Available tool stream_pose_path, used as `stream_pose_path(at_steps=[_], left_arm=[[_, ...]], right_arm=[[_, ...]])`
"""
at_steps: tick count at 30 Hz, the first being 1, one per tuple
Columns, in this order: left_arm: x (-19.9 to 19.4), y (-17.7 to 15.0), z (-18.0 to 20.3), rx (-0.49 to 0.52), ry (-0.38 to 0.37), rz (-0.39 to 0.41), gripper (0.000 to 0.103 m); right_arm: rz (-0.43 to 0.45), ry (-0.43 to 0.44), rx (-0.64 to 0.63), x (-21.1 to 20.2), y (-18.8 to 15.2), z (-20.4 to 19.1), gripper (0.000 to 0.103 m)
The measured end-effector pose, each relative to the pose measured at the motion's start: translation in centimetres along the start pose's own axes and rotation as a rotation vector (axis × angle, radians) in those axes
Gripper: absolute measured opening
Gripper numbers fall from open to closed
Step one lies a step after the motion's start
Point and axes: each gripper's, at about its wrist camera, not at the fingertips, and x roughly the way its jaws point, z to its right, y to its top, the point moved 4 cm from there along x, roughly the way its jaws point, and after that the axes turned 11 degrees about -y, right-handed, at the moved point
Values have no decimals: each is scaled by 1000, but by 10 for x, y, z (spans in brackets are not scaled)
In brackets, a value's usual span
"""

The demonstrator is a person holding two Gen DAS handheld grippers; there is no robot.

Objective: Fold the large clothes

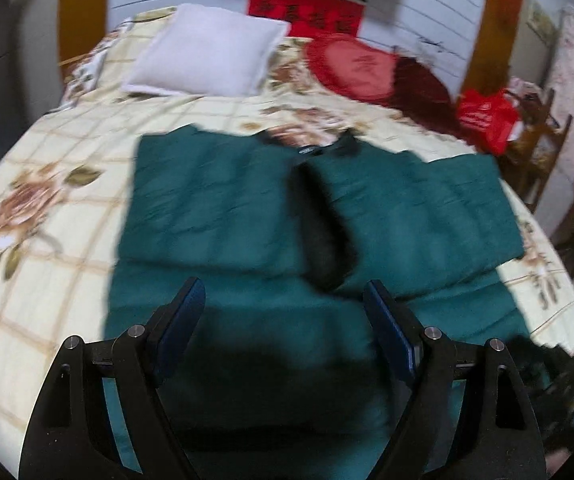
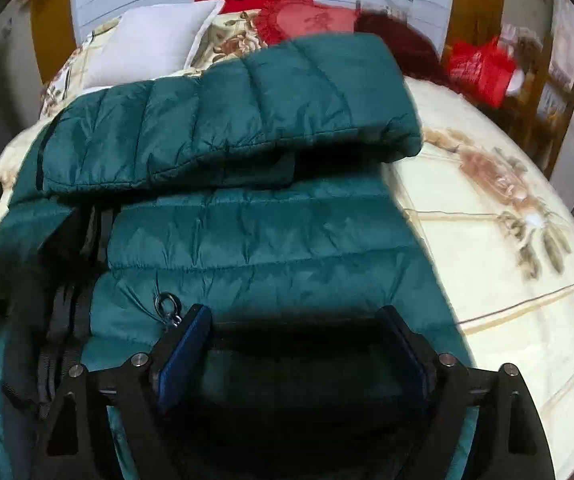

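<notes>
In the left wrist view the far left of the frame is just the bed with its cream floral checked quilt [image 1: 39, 208], and a plain white square pillow [image 1: 207, 54] sits at upper left near the headboard. Dead centre is the dark teal quilted puffer jacket [image 1: 215, 200], spread flat on the quilt with both sleeves folded in across the chest and the black lining showing down the middle. The left gripper [image 1: 283, 308] hovers over the jacket's lower part, blue-padded fingers [image 1: 185, 312] spread wide with nothing between them. Further right there's a round red fringed cushion [image 1: 351, 68] at the head of the bed, and a red plastic bag [image 1: 487, 116] off the bed's right edge. The right wrist view is closer: black straps of the lining at lower left, a small metal zipper pull ring [image 2: 163, 305] on the jacket just left of the right gripper [image 2: 297, 322], whose fingers are spread apart too, low over the fabric, holding nothing. One folded sleeve [image 2: 247, 112] lies puffed up across the upper middle, with bare quilt on the right.
</notes>
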Motion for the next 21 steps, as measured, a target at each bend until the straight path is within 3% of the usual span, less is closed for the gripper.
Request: stream_pose_path(at_steps=[4, 8, 10, 11, 12, 15, 21], left_arm=[[25, 23, 20, -14, -31, -4, 82], [63, 26, 31, -24, -5, -91, 81], [79, 19, 31, -24, -7, -146, 54], [82, 16, 31, -23, -7, -159, 29], [81, 15, 30, -27, -10, -156, 12], [62, 18, 36, -11, -38, -105, 9], [-33, 66, 15, -32, -106, 122, 9]], right_arm=[[-4, 15, -13, 4, 0, 0, 91], [-15, 37, 7, 7, -2, 5, 92], [-16, 40, 8, 8, -2, 7, 93], [-16, 41, 8, 8, -2, 7, 93], [-16, 41, 8, 8, -2, 7, 93], [-17, 39, 8, 8, -2, 9, 93], [-16, 30, 6, 9, -2, 7, 93]])
